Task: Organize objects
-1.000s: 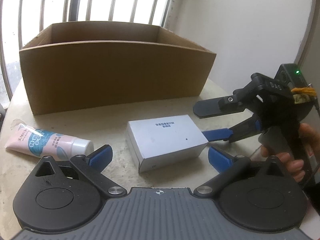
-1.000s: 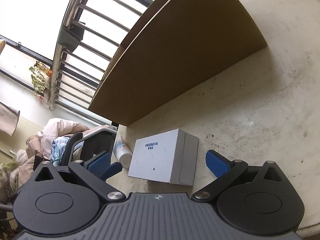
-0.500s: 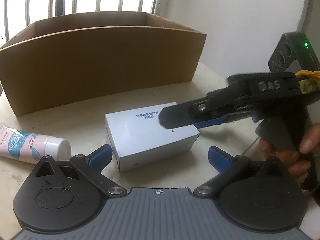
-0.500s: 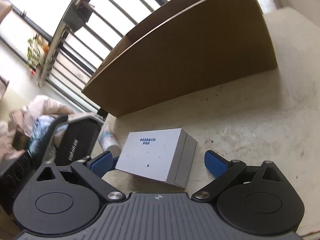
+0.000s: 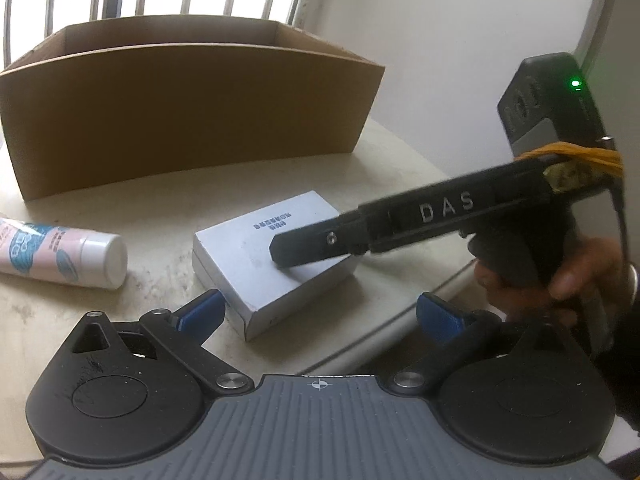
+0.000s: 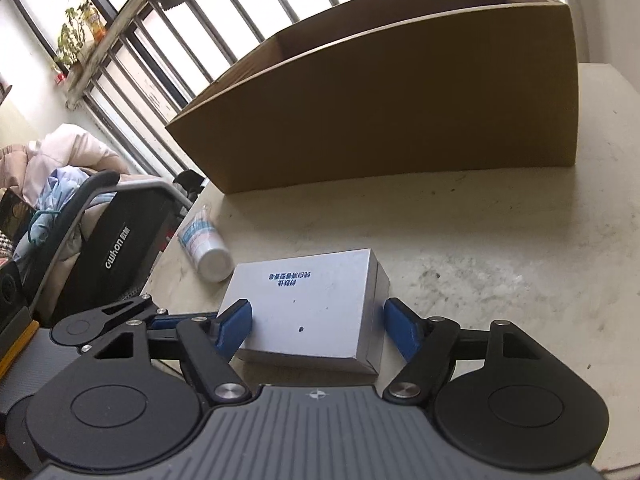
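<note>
Between the blue pads of the right gripper (image 6: 316, 322) sits the white box (image 6: 316, 304), flat on the table (image 6: 500, 248). Jaws have just been closing around it: a second back they stood wide with the box well ahead, now each pad is right at a short side of the box. Left pad looks touching or almost; right pad (image 6: 398, 326) shows a thin gap. So not a firm pinch yet, jaws part-spread, box not lifted.

From the left wrist view the same gripper (image 5: 298, 250) reaches in from the right, its black finger lying over the box top (image 5: 256, 248). It also rolled level since a second ago; earlier it came in tilted. The hand (image 5: 560, 276) holds its handle.

Left gripper (image 5: 320, 314) is spread wide, holding nothing. Its left pad (image 5: 200, 312) is just beside the near corner of the box, right pad off past the table edge. Barely shifted.

Beyond the right gripper's left pad lies the pink-and-blue tube (image 6: 202, 246), cap toward the box, near but apart. Farther ahead stands the cardboard box (image 6: 400, 92), open top; nothing visible inside from here.

Judgement: grasp step nearly done. Close the last bit, lift, carry forward into the cardboard box. Tube is next. Risk: smooth box sides could slip if pinched off-centre.
</note>
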{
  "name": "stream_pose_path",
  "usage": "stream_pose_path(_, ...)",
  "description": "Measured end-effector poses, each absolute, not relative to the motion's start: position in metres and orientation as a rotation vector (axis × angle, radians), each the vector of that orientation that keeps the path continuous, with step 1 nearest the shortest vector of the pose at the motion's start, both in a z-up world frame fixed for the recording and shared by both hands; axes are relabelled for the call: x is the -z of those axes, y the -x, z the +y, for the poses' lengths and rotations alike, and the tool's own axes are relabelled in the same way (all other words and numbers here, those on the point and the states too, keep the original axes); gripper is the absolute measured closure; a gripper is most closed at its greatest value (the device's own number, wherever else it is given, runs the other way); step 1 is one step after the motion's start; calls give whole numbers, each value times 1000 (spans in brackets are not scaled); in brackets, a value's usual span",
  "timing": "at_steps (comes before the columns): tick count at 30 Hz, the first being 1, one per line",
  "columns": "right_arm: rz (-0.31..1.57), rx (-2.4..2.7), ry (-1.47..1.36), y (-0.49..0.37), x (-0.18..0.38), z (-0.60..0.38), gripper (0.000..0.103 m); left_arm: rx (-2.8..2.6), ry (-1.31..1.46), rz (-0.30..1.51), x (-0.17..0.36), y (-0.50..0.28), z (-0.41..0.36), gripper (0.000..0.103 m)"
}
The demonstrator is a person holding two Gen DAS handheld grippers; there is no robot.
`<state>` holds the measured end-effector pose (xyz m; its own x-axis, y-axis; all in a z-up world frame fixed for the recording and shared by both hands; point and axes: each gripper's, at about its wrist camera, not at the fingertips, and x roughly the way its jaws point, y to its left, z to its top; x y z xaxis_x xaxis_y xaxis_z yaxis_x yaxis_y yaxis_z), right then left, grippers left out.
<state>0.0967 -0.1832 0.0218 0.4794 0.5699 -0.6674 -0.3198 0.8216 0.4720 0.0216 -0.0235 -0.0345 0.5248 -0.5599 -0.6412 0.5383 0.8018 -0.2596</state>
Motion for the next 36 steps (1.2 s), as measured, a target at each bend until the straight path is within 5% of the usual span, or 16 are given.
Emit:
stream_pose_path(8,851,-362,-269,-99,-52,-201,0,606,86,736,35,-26,-7,1)
stream_pose_path(23,706,-69,186,-76,-89,-173,0,594,106,682,32,-20,0,1)
stream_pose_path(36,707,-46,214,-74,-79,-169,0,485,43,634,24,-11,5,1)
